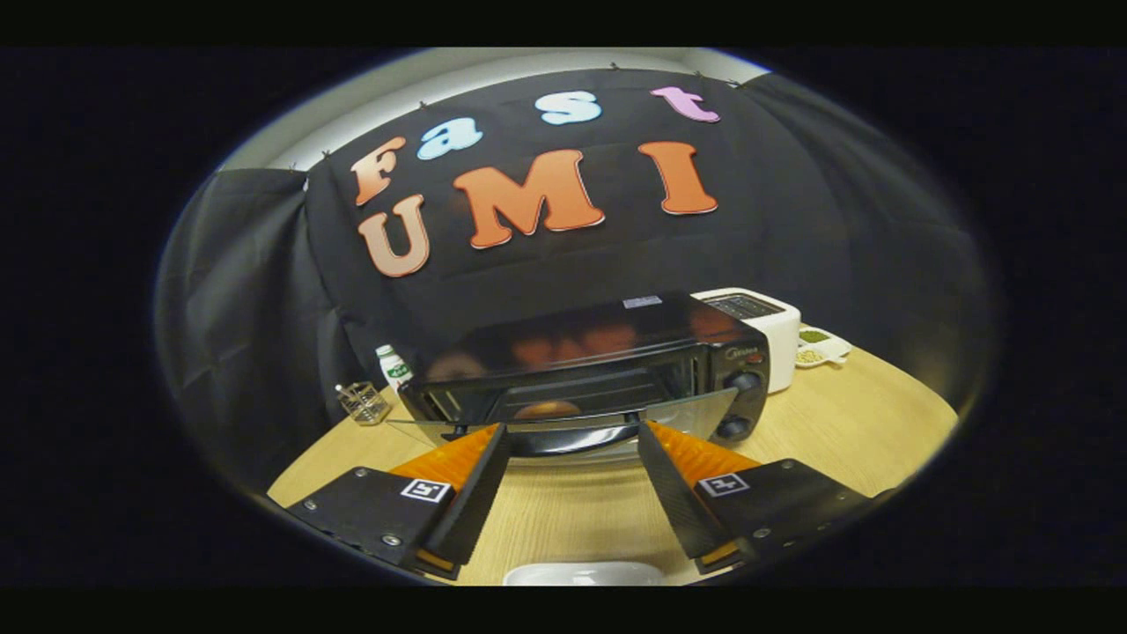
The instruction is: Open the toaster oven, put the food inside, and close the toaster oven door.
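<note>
Gripper view: tongs [572,449] spread wide, empty, at the black toaster oven's [599,352] lowered glass door [563,424], ready to lift it shut; round brown food [547,409] sits inside.

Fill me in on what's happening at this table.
A person's handheld gripper is working at the toaster oven on the wooden table. Its fingers are spread open at the front edge of the oven's glass door, which hangs partway open. Something round and brownish, likely the food, sits inside.
</note>
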`<state>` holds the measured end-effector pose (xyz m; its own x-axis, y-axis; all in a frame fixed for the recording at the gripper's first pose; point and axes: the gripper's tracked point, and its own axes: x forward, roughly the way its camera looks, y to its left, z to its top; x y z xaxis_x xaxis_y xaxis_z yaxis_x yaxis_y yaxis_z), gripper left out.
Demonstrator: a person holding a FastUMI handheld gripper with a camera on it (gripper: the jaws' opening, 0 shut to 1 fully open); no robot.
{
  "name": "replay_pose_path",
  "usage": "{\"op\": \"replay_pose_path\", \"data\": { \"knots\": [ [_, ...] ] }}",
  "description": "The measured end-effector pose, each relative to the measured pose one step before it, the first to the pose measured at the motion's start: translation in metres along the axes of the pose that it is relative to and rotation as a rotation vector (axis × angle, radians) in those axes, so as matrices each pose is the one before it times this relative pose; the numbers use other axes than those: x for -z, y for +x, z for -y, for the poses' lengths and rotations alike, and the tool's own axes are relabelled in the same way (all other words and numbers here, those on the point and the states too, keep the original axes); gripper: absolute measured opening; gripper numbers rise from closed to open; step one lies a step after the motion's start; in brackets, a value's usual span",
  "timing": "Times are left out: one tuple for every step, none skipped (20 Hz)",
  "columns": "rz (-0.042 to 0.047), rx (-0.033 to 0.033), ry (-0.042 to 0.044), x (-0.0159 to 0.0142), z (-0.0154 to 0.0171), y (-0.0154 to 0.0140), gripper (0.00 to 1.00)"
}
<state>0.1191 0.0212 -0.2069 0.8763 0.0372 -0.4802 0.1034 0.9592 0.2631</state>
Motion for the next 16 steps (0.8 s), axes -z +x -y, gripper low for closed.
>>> {"op": "replay_pose_path", "data": {
  "knots": [
    [-0.01072, -0.00691, 0.01381, 0.00013, -0.00211, 0.00923, 0.87],
    [-0.00339, -0.01112, 0.00632, 0.00136, -0.0022, 0.00843, 0.87],
    [-0.00477, -0.00781, 0.00061, 0.0019, -0.0033, 0.0074, 0.86],
    [-0.0103, -0.00329, -0.00551, 0.00367, -0.00143, 0.00541, 0.87],
    [-0.00729, -0.00046, -0.01406, 0.00454, -0.00176, 0.00152, 0.87],
    [0.00288, 0.00542, -0.01864, 0.00195, -0.00105, 0.00215, 0.87],
    [0.00864, 0.00437, -0.02897, 0.00003, -0.00133, -0.00219, 0.87],
    [0.01446, 0.0029, -0.02504, -0.00201, -0.0015, -0.00272, 0.87],
    [0.01622, -0.00039, -0.02036, -0.00209, -0.00223, -0.00436, 0.87],
    [0.01601, -0.00092, -0.01396, -0.00355, -0.00231, -0.00769, 0.87],
    [0.01752, -0.00528, -0.00932, -0.00323, -0.00229, -0.00889, 0.87],
    [0.0218, -0.01266, -0.00433, -0.00601, -0.00347, -0.00778, 0.88],
    [0.0204, -0.01208, -0.00494, -0.00673, -0.00322, -0.00993, 0.89],
    [0.02594, -0.01496, -0.01248, -0.00818, -0.00448, -0.00926, 0.89],
    [0.02515, -0.00521, -0.01582, -0.00936, -0.00266, -0.00989, 0.9],
    [0.02291, -0.00548, -0.01584, -0.00863, -0.0008, -0.00875, 0.92]
  ]
}}
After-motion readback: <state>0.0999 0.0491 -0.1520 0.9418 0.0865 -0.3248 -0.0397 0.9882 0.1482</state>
